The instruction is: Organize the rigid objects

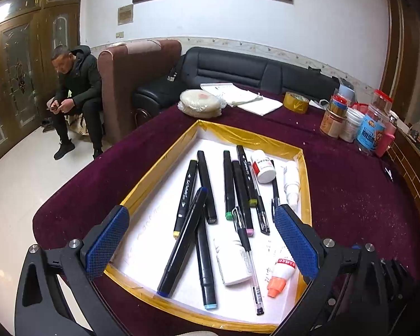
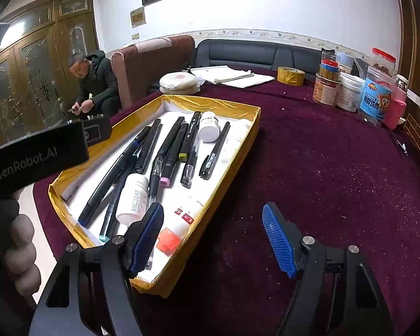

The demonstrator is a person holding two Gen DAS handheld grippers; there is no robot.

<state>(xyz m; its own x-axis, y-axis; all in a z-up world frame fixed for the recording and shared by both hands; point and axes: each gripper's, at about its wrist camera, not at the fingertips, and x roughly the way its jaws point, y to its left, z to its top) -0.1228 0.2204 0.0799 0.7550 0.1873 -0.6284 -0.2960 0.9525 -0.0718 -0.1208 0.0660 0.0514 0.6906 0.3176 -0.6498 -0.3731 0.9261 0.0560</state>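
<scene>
- Left wrist view: the left claw (image 1: 201,240) hangs over the gold-rimmed white cardboard tray (image 1: 254,137), blue pads apart, gripping nothing; black marker pens (image 1: 204,184) and white pill bottles (image 1: 263,166) lie inside.
- Right wrist view: the right claw (image 2: 212,238) stands apart and empty beside the tray's near corner, over the maroon velvet bench (image 2: 322,168).
- Only this view shows the hand (image 2: 22,249) holding the left handle.

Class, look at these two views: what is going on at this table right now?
A person holds a pair of blue-padded tongs in each hand over a gold-rimmed shallow box of black marker pens and small white bottles on a maroon tablecloth. The left tongs stand open above the box; the right tongs stand open at its near corner. Neither holds anything.
</scene>
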